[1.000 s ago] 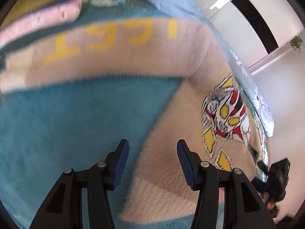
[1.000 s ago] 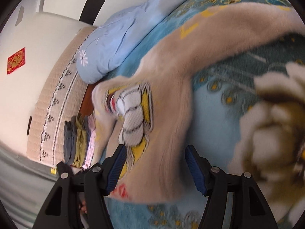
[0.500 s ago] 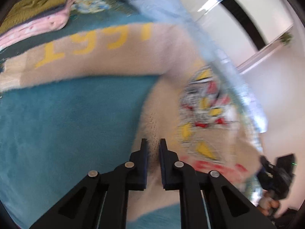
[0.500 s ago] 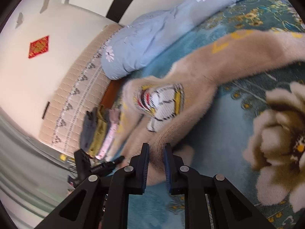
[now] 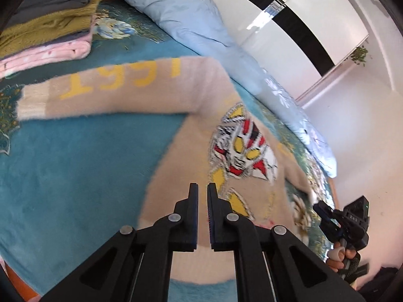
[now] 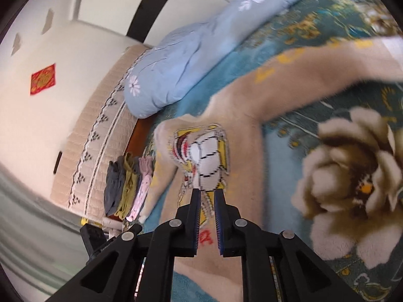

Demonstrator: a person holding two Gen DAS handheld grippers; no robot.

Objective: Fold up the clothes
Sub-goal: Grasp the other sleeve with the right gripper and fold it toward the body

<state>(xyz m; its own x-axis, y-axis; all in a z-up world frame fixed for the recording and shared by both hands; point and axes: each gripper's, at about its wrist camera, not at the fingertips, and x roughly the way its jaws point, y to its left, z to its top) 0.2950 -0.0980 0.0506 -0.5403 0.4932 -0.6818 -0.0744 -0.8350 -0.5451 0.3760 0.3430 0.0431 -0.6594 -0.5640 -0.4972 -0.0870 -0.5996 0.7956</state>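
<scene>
A beige knitted sweater [image 5: 176, 166] with a cartoon robot-face motif and yellow numerals on one sleeve is spread face up on the teal floral bedspread [image 5: 75, 166]. Its near hem is pinched at two spots: the left gripper [image 5: 202, 188] is closed down to a narrow slit on the fabric at one side, and the right gripper [image 6: 207, 193] is clamped on the hem at the other, with knit bunched between the ribbed pads. The jaws of both have just been closing, with sweater cloth between them.

The step in hand is judged to be the lifting of the hem so that the body can be folded up toward the collar. It is done well if both corners are raised together and kept level, so that the hem is held taut and no diagonal crease is drawn across the motif. The outstretched sleeve [image 5: 113, 88] is best tucked inward before the body is doubled. The fluffy knit may slip, so the pinch should be kept firm. A stack of folded clothes [image 5: 47, 25] is seen by the pale blue quilt [image 5: 191, 20], where the finished piece is presumably to be placed.
</scene>
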